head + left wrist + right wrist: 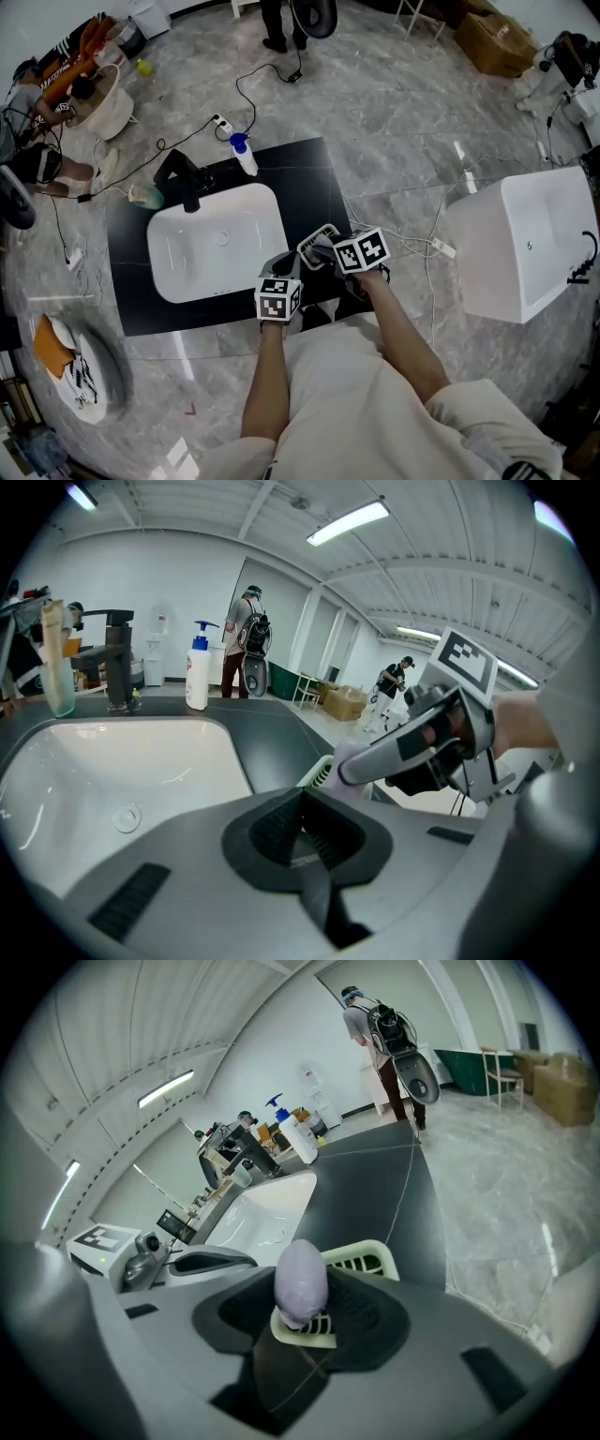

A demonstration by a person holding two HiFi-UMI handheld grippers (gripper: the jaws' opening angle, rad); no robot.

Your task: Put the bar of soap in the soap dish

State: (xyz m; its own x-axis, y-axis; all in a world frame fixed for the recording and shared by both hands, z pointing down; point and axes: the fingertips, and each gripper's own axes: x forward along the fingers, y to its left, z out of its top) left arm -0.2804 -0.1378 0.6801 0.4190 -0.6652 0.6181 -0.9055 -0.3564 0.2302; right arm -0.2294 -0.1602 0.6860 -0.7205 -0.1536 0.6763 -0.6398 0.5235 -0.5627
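Black tabletop (309, 178) under everything. Nearest in, the right claw (300, 1309) is clamped on the bar of soap (300, 1281), which stands on end between the pads with its long axis upright. The soap dish (364, 1258) sits straight below its lower tip, so I'd guess it's just lower and let go, maybe tipping the bar flat. The left claw (302, 834) looks pinched on the dish's near rim, steadying it. The white sink (272, 217) lies beyond, off to the left.
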